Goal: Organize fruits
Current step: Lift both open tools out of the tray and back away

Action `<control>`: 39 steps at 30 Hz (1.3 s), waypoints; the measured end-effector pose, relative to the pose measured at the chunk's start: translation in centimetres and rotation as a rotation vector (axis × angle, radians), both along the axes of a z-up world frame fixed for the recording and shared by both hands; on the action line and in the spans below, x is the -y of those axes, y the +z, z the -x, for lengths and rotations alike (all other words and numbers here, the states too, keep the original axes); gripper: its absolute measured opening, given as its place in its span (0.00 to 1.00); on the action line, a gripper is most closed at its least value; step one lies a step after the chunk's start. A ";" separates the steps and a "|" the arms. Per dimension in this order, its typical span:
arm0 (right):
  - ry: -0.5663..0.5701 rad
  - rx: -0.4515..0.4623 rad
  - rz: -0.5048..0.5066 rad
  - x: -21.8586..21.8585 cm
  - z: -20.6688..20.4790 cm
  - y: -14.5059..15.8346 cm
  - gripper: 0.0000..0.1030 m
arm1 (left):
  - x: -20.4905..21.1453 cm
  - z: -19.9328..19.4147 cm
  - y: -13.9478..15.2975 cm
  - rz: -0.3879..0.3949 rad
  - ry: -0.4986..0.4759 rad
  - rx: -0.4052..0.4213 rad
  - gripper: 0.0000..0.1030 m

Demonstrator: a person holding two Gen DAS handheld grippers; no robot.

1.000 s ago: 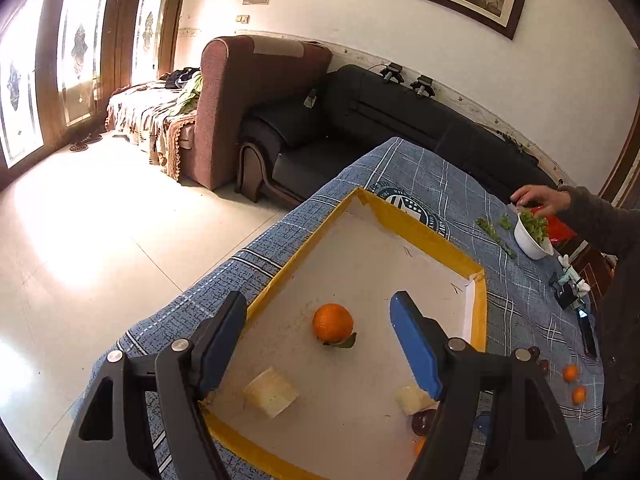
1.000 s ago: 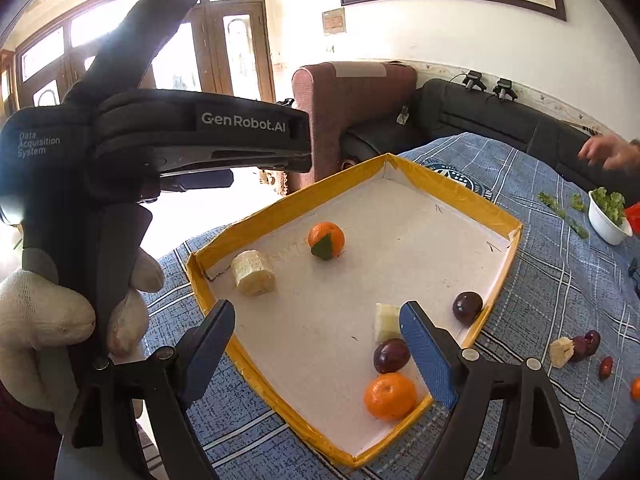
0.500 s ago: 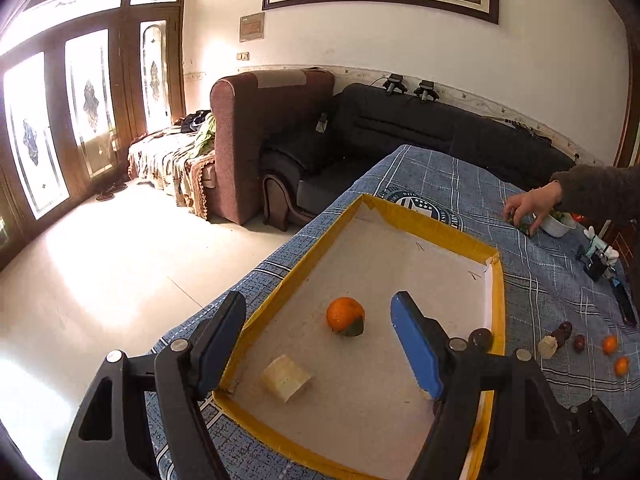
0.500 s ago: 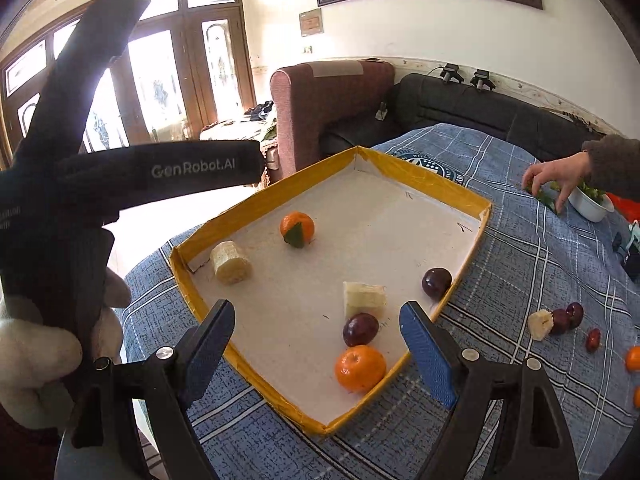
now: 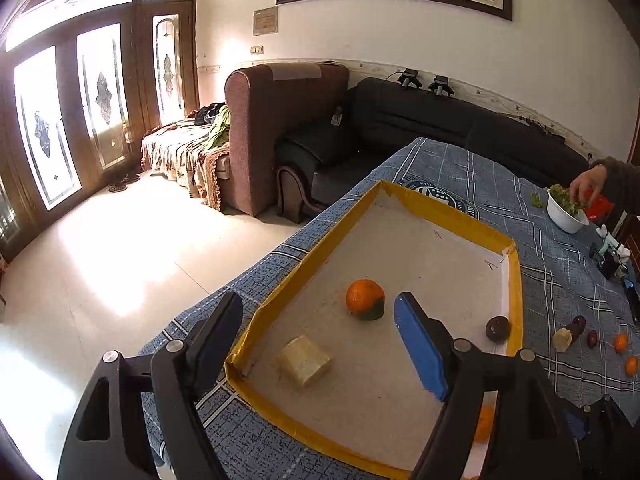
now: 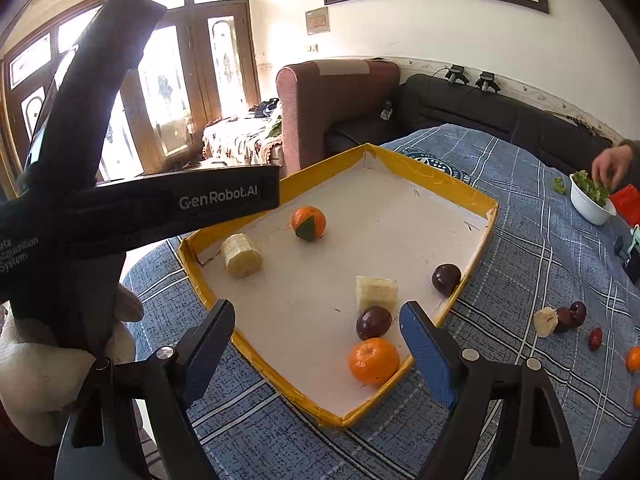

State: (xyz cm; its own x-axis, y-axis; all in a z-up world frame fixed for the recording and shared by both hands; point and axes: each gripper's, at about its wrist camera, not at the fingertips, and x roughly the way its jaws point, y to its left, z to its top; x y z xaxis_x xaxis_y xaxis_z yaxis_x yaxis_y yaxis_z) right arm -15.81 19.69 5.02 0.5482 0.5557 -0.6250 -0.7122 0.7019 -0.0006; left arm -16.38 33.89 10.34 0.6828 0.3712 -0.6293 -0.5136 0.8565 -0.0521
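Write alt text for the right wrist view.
The open right gripper hovers, holding nothing, above a yellow-rimmed tray on a blue plaid tablecloth. The tray holds two oranges, two dark plums and two pale banana pieces. More fruit lies on the cloth at right, and a hand reaches into a white bowl.

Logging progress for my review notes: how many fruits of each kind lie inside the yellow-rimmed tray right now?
Oranges: 2
Banana pieces: 2
Plums: 2
Total in the tray: 6
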 end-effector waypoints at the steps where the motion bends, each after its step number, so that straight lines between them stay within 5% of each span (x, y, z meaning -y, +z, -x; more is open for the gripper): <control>1: 0.000 -0.002 0.001 -0.1 0.0 0.0 0.86 | -0.1 0.0 -0.1 0.005 0.002 -0.001 0.75; 29: -0.063 -0.007 -0.008 2.1 -0.4 -0.3 0.86 | 3.1 1.1 0.3 -0.087 -0.026 0.054 0.79; 39: -0.134 -0.017 -0.019 5.5 -1.0 -0.1 0.86 | 6.3 0.4 0.7 -0.089 -0.123 0.044 0.80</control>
State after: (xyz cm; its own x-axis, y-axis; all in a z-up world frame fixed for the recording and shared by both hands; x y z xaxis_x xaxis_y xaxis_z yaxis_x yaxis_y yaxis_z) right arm -14.86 14.21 4.93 0.6077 0.4900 -0.6250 -0.6116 0.7908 0.0253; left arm -16.79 27.64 11.00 0.7526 0.3364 -0.5660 -0.4038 0.9148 0.0069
